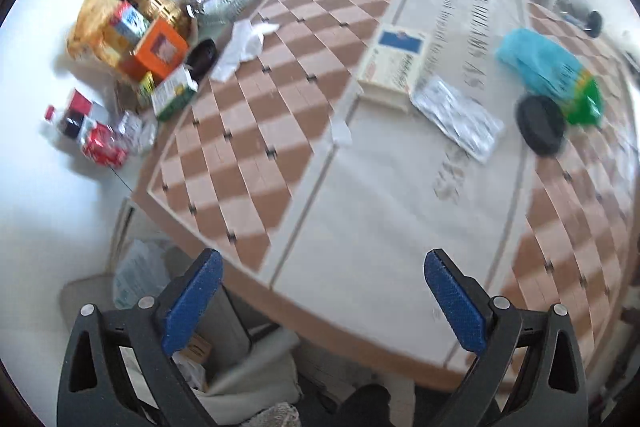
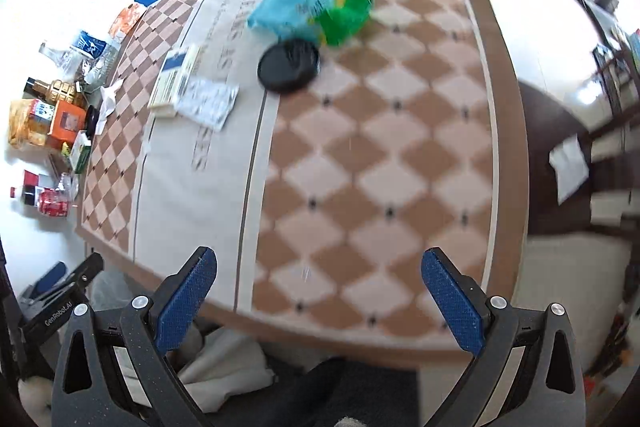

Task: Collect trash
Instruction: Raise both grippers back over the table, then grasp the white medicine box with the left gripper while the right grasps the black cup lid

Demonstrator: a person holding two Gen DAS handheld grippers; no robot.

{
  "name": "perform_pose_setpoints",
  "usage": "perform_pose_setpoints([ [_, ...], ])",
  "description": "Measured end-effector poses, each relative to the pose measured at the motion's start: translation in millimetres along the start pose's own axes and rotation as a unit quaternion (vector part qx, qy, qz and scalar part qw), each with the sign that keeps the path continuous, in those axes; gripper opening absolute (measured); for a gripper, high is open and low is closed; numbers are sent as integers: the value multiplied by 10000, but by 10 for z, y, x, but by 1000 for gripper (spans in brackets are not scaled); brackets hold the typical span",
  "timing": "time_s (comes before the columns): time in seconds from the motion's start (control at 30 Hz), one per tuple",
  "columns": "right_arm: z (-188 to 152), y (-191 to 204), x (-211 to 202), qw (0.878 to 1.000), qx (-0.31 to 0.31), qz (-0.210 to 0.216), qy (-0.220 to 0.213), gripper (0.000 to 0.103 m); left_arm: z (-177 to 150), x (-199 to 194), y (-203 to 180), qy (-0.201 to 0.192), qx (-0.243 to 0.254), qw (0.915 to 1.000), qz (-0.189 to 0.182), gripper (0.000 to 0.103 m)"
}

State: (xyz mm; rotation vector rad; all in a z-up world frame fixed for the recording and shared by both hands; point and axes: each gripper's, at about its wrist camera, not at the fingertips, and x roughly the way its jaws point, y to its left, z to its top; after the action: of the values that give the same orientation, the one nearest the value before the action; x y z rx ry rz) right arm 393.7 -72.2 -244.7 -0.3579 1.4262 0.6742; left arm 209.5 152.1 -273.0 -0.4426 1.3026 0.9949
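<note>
**Trash on the checkered cloth: both tools empty, nothing picked yet**

On the table's checkered cloth (image 2: pixel 360 155), far from you, lies the lot to collect:

- Blue-and-green bag (image 2: pixel 312 9): crumpled, long axis running across the table from left to right as the right wrist camera sees it. Furthest item.
- Black round lid (image 2: pixel 289 66): flat, touching or just overlapping the bag's near edge.
- Foil wrapper (image 2: pixel 208 103): flat, left of the lid, its corner tucked against the cream carton (image 2: pixel 174 79).
- Crumpled white tissue (image 1: pixel 244 47): near the cloth's left edge, well apart from the rest.

Tools:

- Right gripper (image 2: pixel 318 291): blue pads spread wide, holding nothing, hanging over the near table edge. The lid and bag lie straight ahead and slightly left of it.
- Left gripper (image 1: pixel 322 291): spread wide too, empty, over the near-left corner. From it the same lid (image 1: pixel 540 125) and bag (image 1: pixel 548 67) sit ahead and to the right; the wrapper (image 1: pixel 456 115) is nearer its centre line.

Judgement: your right hand looks better lined up for the lid and bag, the left for the wrapper and carton. A white bin liner (image 1: pixel 248 371) shows below the table edge, likely the drop point.

Outside the cloth, a clutter of boxes and bottles (image 1: pixel 132 39) sits on the white surface at left; both views are blurred.
</note>
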Motion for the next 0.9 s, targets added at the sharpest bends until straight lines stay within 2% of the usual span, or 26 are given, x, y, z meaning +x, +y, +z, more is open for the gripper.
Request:
perform_pose_setpoints([
  [0.13,971,110,473,9992,-263,-101,268,103,582,309,-185,183,-36,9994,306,103],
  [0.23,1405,216,938,9987,-140,-23,483,103,910,554,-282,393,-90,9982,445,103],
  [0.33,1681,326,1402,9975,43,-28,701,103,1140,781,-319,608,-104,9970,468,103],
  [0.4,1778,422,1653,9963,43,-8,856,103,1260,916,-344,700,-70,9967,407,103],
  [0.5,1816,559,1887,9955,-120,-223,918,101,1421,1111,-360,835,-42,9962,227,103],
  [0.53,1814,572,1935,9950,-157,-336,930,91,1482,1184,-371,895,-19,9959,152,103],
  [0.6,1807,625,1952,9949,-265,-526,816,86,1582,1313,-400,997,-3,9950,-49,103],
  [0.73,1802,627,1952,9953,-320,-470,782,84,1736,1518,-534,1199,175,9913,-514,103],
  [0.87,1783,584,1944,9951,-398,-417,809,83,1797,1643,-663,1304,440,9877,-749,102],
  [0.9,1785,577,1953,9949,-386,-415,829,83,1801,1659,-671,1300,451,9876,-760,93],
])
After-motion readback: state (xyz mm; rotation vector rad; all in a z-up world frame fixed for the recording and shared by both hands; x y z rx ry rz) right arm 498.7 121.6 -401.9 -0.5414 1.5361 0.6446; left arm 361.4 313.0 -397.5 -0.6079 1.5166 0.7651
